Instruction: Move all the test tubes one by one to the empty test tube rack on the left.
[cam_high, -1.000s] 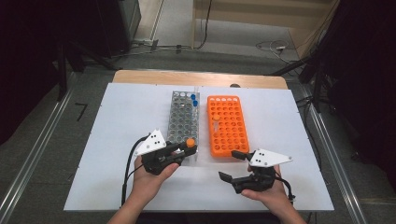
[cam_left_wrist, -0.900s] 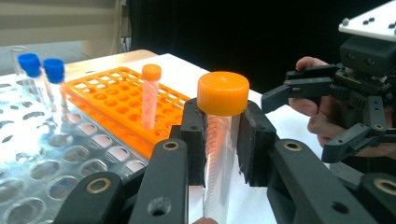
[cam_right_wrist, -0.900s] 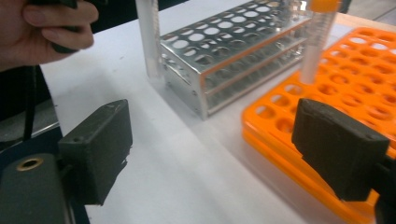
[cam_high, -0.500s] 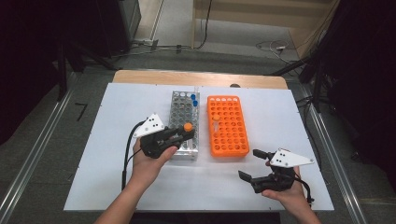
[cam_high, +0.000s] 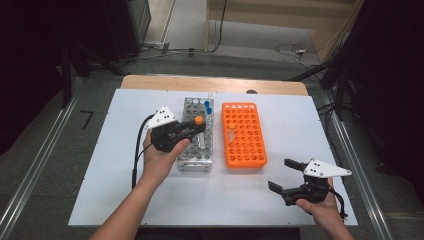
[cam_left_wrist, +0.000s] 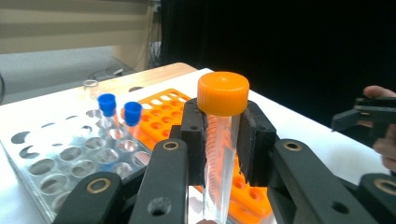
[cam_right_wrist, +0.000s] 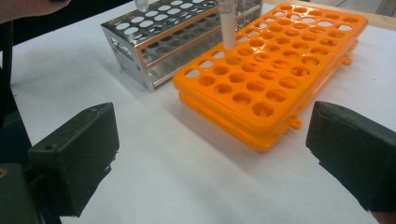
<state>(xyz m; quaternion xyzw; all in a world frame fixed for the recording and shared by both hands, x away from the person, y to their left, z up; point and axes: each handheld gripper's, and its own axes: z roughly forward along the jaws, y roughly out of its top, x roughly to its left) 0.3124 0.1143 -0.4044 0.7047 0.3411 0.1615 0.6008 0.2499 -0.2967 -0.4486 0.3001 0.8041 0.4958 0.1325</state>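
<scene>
The clear plastic tube with an orange screw cap (cam_left_wrist: 222, 140) stands upright between the pads of the left gripper (cam_high: 187, 131), which are clamped on its sides just under the cap. In the high view the tube is held above the silver metal tube rack with round holes (cam_high: 196, 159), over its right half and towards the middle of its length. Two clear tubes with blue caps (cam_left_wrist: 119, 111) stand side by side in holes at the far end of that metal rack, and an uncapped clear tube (cam_left_wrist: 91, 87) stands just beyond them. The orange plastic rack with many round holes (cam_high: 243, 134) lies just to the right of the metal rack, parallel to it, with a narrow gap between the two; one clear uncapped tube (cam_right_wrist: 227, 23) stands in it, in a row near the metal rack. The right gripper (cam_high: 290, 176) is well to the right of the metal rack, past the near end of the orange rack, over the white tabletop (cam_high: 280, 205); its jaws have just been opening and stand wide apart with nothing between them
</scene>
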